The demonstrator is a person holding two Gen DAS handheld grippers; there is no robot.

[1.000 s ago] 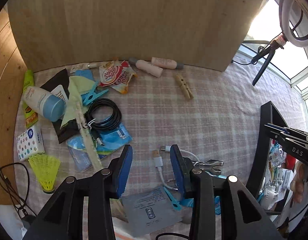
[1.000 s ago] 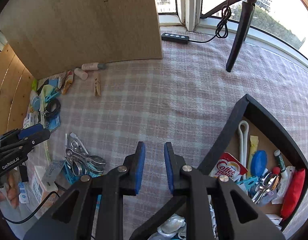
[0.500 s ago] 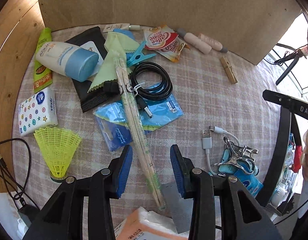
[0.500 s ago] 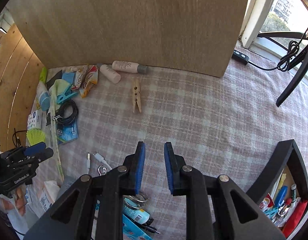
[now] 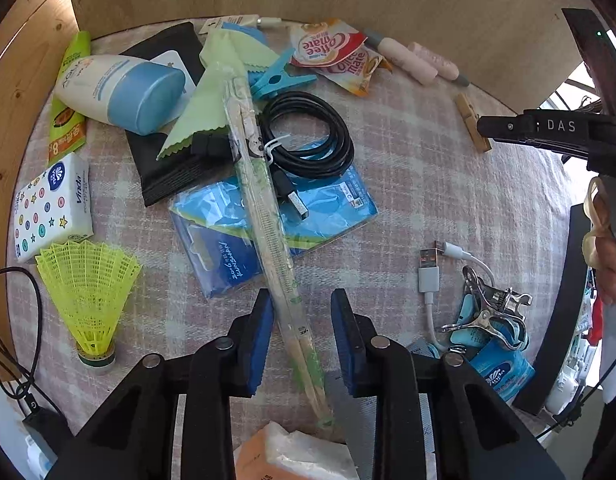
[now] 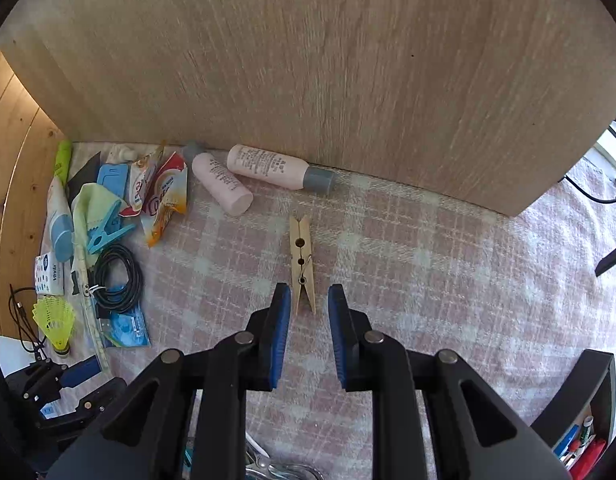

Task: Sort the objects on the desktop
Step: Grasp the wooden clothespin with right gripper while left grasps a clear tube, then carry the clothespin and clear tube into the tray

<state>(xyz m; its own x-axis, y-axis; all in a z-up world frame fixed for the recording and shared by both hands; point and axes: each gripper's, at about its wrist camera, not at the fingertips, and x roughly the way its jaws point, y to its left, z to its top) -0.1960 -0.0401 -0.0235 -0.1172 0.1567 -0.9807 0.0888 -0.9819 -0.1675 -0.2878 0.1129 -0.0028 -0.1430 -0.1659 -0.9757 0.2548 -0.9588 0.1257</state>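
Straddling wrapped chopsticks, left tool closing, pads apart; right tool apart w/ clothespin between.

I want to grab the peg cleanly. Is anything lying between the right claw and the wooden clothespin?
No. In the right wrist view, only bare checked cloth separates the right claw from the wooden clothespin, whose near end already sits between the open fingers.

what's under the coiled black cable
The coiled black cable lies partly on a blue packet, beside the wrapped chopsticks. What lies beneath the packet is covered.
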